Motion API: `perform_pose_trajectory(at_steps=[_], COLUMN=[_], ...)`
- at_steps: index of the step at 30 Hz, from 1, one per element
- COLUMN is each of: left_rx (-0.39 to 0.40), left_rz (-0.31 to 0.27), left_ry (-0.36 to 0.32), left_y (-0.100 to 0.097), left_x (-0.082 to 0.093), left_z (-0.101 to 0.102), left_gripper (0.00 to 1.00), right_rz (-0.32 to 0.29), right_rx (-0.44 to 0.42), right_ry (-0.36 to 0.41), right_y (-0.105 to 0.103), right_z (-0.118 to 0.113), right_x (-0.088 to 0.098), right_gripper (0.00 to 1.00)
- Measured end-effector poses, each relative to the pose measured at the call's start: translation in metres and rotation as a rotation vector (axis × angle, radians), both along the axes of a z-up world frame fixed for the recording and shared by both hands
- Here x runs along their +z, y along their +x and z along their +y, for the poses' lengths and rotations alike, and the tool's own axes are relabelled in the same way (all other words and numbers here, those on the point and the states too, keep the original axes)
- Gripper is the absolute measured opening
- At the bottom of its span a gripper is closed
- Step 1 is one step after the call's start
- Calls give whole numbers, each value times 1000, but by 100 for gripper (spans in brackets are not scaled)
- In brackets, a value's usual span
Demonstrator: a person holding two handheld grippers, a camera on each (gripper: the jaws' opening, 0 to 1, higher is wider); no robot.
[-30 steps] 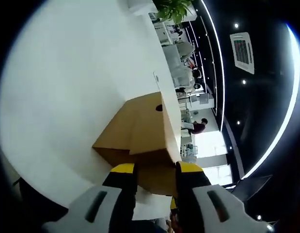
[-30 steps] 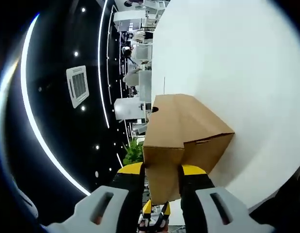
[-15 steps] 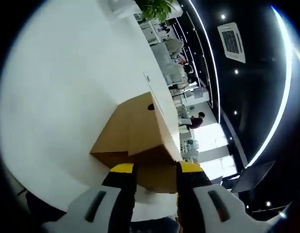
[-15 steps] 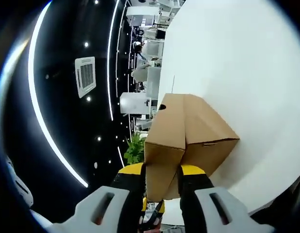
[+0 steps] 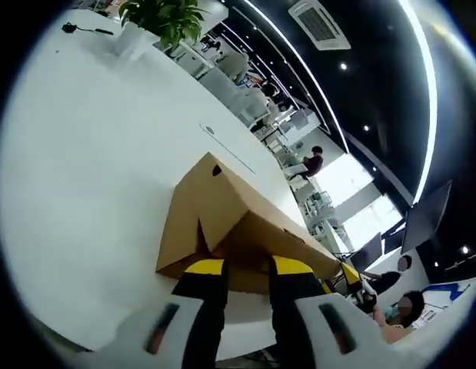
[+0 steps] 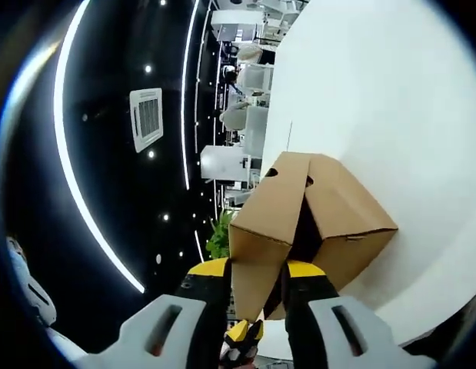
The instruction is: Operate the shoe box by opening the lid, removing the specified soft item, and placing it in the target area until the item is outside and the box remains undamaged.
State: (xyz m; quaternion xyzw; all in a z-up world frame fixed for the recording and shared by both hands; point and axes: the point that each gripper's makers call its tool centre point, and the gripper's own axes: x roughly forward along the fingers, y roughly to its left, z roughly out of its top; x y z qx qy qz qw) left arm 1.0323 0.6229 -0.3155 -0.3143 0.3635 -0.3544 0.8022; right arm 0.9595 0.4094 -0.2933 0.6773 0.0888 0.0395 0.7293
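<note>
In the left gripper view, we see the left tool (image 5: 244, 269) pinching the lower edge of the lid (image 5: 222, 206) of the box (image 5: 193, 250), which rests on the white table (image 5: 84, 169); a plant (image 5: 162, 17) stands at the far end. In the right gripper view, we see the right tool (image 6: 257, 270) pinching the lid's (image 6: 272, 211) near edge, a dark gap between lid and box (image 6: 349, 227).

No lettering to read here: the cardboard shoe box (image 5: 222, 219) is plain brown, no label or brand legible.
</note>
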Motion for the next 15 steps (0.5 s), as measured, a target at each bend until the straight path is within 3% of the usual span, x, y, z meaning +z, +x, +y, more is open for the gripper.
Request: perform_pose_trajectory(at_steps=[10,11,12,15], left_rx=[-49,-62,-69,-77], left_rz=[-147,-188,-189,-209], left_ry=[76,90,108,139], left_y=[4,5,3,5], left_x=[8,11,9,4], left_z=[5,6,8,13], left_gripper=[27,29,28,28], right_rz=[-30,-90,-108,-119], right_rx=[-24,-50,-49,-47], right_ry=[40,67,75,56], right_y=[6,10,11,16], right_z=[-9,-12,-12,-13], right_x=[6,19,23,27], right_gripper=[23,21,18,17])
